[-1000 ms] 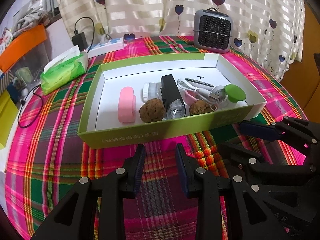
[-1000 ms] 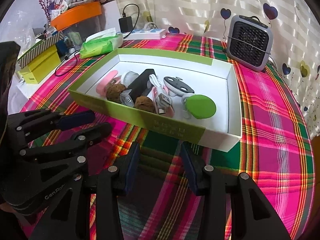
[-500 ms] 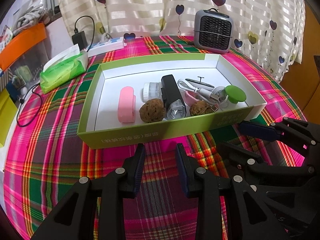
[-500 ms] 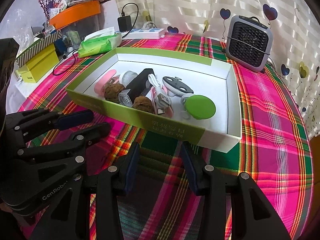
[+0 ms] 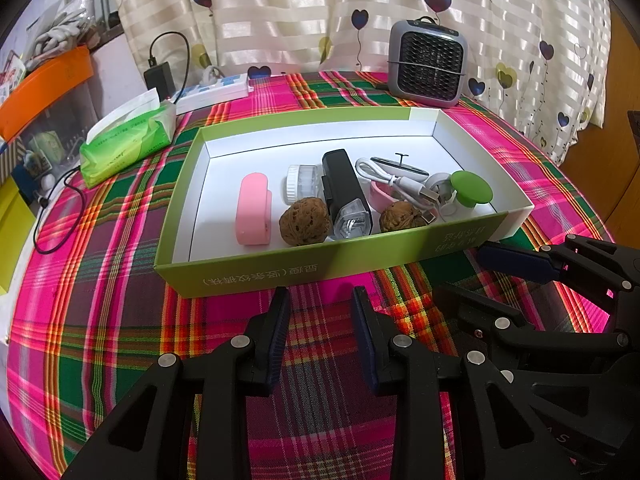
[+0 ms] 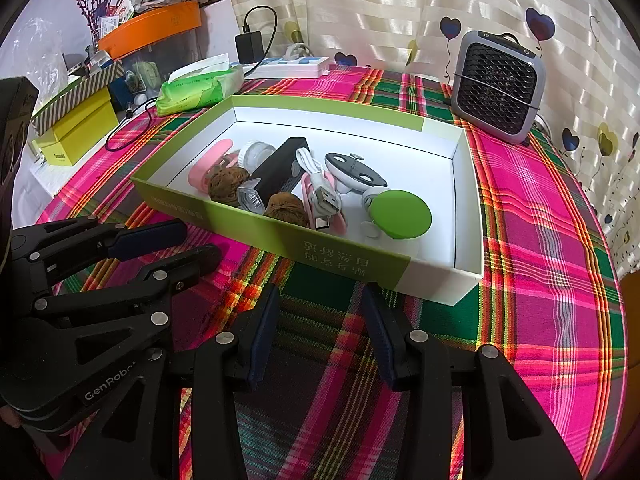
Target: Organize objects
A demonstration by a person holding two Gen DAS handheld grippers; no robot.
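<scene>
A green-and-white box [image 5: 280,268] [image 6: 352,256] lies open on the plaid table. In it are a pink case [image 5: 254,208], a white round jar [image 5: 301,183], a black flashlight [image 5: 346,196] [image 6: 280,174], two walnuts [image 5: 305,221] [image 5: 401,217], a white USB cable [image 5: 394,180] [image 6: 320,184] and a green-capped holder [image 5: 471,188] [image 6: 401,214]. My left gripper [image 5: 320,300] is open and empty just in front of the box. My right gripper [image 6: 318,294] is open and empty beside it, at the box's near right corner.
A grey mini heater [image 5: 428,66] [image 6: 498,86] stands behind the box. A green tissue pack [image 5: 128,142], a power strip [image 5: 216,88] with a black charger, an orange tray [image 6: 150,28] and yellow boxes [image 6: 76,128] crowd the left side.
Both grippers have stayed open in front of the box. The views have shifted only slightly, and nothing in the box has moved.
</scene>
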